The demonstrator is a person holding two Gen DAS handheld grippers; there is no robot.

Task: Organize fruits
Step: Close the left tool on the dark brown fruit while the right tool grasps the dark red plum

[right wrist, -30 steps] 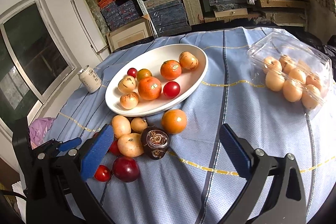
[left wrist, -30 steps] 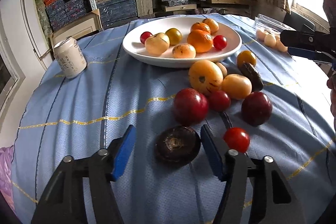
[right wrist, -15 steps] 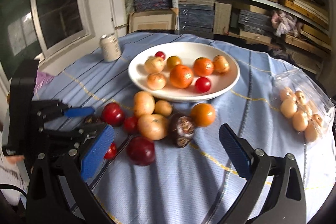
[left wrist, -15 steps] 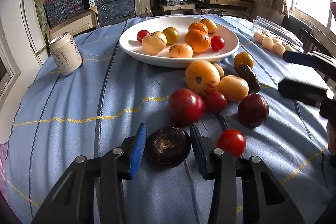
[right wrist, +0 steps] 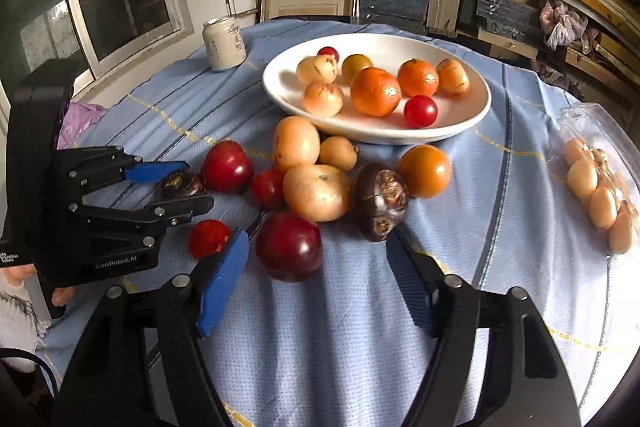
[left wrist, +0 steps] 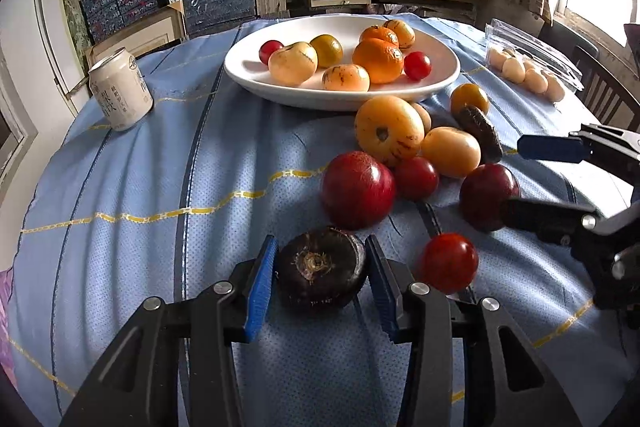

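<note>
The dark round fruit (left wrist: pixel 320 273) lies on the blue cloth (left wrist: pixel 140 187). It is well on my side of the white plate (left wrist: pixel 340 99), out past the pile of loose fruit. My left claw (left wrist: pixel 320 242) is clamped on it. One blue pad (left wrist: pixel 260 279) touches each side of it. A second ago those pads stood wide apart with the fruit loose between them. Now they have come in and squeeze it. The fruit sits in the same spot on the cloth as before, and my left hand has not gone anywhere.

The dark red plum (right wrist: pixel 289 247) is near the plate too, at the edge of the pile on my side. My right claw (right wrist: pixel 316 237) is around it but does not hold it. Its jaws have just been closing, and the plum is between the tips. One pad is just beside the plum. The other pad is apart from it, so the claw is not gripping. A second ago this claw was spread very wide and was farther off, with the plum well off to one side. Now it has come in close and has rolled.

A small red tomato (left wrist: pixel 448 263) lies between the two claws, farther from the plate than the plum. The can (left wrist: pixel 120 89) stands to the left of the plate. The clear box of eggs (left wrist: pixel 532 75) is to the right of the plate. None of them has moved.
</note>
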